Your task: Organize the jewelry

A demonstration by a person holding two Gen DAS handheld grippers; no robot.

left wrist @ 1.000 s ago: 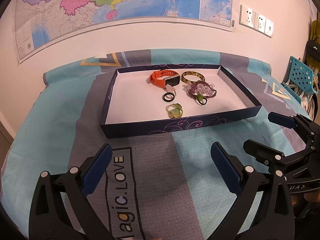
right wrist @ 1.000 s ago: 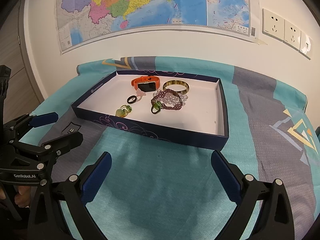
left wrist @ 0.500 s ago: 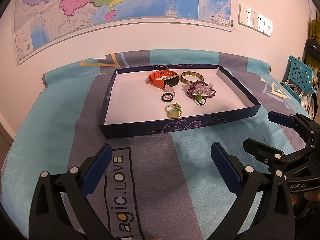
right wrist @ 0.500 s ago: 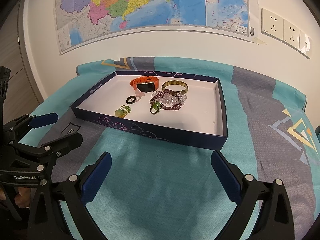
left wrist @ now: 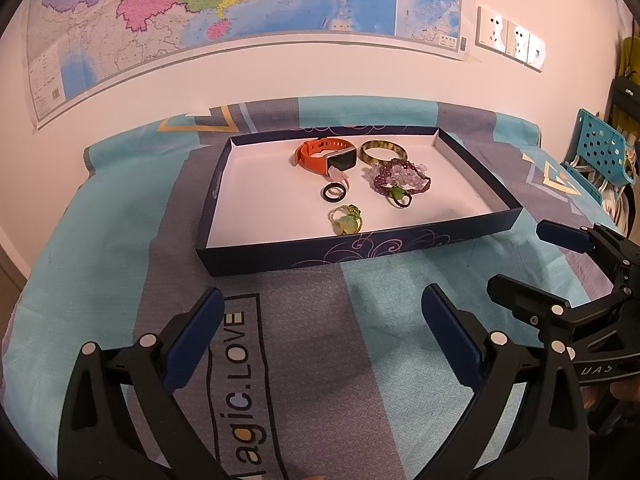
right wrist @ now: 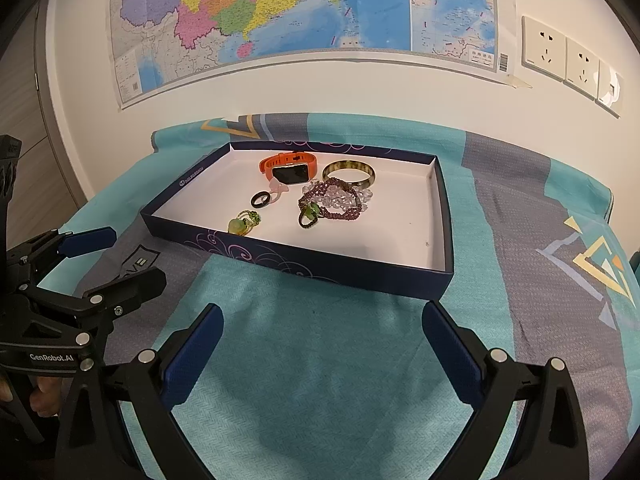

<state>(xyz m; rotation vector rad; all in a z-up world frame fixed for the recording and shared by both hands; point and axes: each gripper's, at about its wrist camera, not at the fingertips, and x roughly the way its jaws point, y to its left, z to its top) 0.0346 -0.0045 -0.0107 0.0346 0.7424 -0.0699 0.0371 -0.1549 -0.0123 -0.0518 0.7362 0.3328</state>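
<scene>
Hovering wide open and empty, left gripper (left wrist: 320, 332) and right gripper (right wrist: 322, 344) face the unobstructed tray (left wrist: 280, 254); both have edged slightly nearer.

Right gripper (right wrist: 320, 340) hangs wide open over the teal cloth (right wrist: 320, 380), short of the box (right wrist: 320, 268). Box holds an orange watch (right wrist: 289, 168), bangle (right wrist: 349, 173), bead bracelets (right wrist: 336, 200), black ring (right wrist: 261, 200) and green ring (right wrist: 242, 222). Left gripper (right wrist: 116, 256) open, at left.
</scene>
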